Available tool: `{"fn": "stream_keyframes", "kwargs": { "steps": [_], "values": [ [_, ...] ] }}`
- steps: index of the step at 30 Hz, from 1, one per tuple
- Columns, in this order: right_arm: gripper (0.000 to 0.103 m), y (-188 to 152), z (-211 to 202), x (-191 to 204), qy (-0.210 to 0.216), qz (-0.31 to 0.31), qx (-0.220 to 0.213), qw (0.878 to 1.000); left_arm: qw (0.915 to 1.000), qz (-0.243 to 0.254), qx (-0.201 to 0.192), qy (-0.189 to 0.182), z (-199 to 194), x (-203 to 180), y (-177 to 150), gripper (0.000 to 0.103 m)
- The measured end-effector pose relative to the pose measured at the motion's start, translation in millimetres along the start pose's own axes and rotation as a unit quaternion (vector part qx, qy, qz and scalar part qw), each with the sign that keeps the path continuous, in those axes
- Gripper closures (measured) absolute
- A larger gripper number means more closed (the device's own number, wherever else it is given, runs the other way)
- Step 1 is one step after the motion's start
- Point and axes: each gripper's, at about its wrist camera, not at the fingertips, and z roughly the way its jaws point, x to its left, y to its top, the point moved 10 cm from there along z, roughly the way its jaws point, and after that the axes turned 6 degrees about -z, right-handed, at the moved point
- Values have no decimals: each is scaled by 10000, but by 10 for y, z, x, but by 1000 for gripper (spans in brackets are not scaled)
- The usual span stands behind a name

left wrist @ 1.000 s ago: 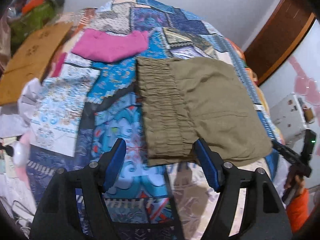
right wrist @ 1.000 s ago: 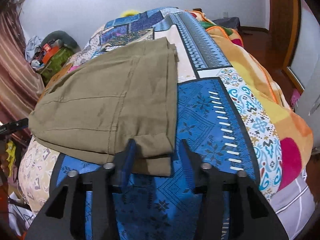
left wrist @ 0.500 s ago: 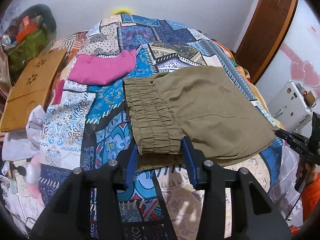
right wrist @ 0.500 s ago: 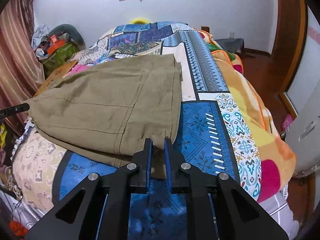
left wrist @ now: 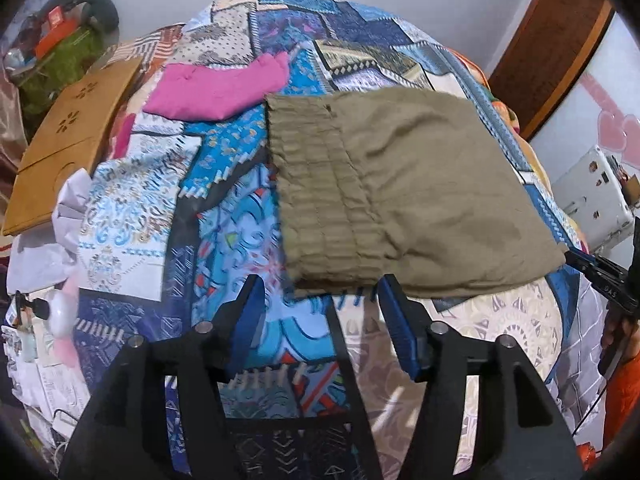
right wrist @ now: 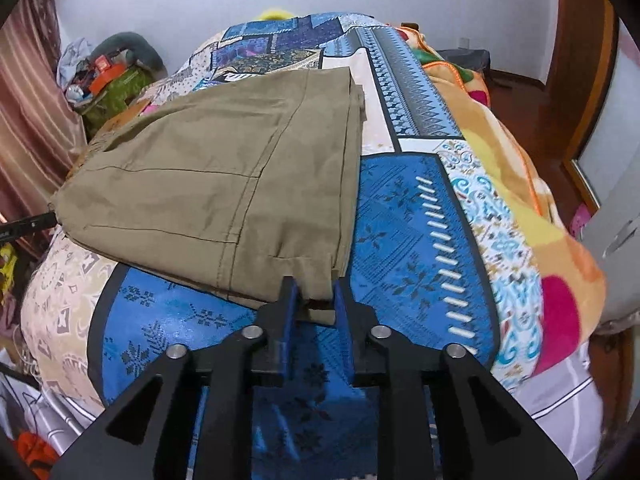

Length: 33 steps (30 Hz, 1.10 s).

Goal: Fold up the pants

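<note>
Olive-green pants lie folded on the patterned bedspread, elastic waistband toward the left wrist view. My left gripper is open just in front of the waistband's near corner, its jaws wide apart and holding nothing. In the right wrist view the pants lie with their leg hems at the near corner. My right gripper has its jaws partly apart with the hem corner between them; the cloth seems loose there.
A pink garment lies farther back on the bed. A wooden board and clutter sit at the left. A white appliance stands at the right. An orange blanket covers the bed's right side.
My left gripper was closed on the waistband corner and has opened wide and let it go. My right gripper was shut on the hem corner and has opened partway.
</note>
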Motion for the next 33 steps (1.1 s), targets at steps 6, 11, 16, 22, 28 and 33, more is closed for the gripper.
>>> {"fn": "stream_keyframes", "kwargs": {
  "steps": [6,11,16,22,28,33],
  "values": [
    [61,329,-230,-158,62,141,-399,9991,9988,-244,-414,0,-169,146,467,36],
    [60,784,-283,-253,-111,-40,-780,9969,9975,-229,-656,107,-118,187,929,32],
    [60,1230,-51,-352,-173,-181,-954,9951,9983,-248,-523,101,156,170,1266,31],
    [60,1617,459,-468,-61,-169,-829,9964,9996,-262,-124,-18,625,123,1417,31],
    [60,1799,1137,-541,9,-206,-345,9992,9990,-331,254,-153,1030,147,1327,31],
    [60,1655,1545,-548,95,-228,143,9996,9962,-838,58,-231,1077,353,1349,29]
  ]
}}
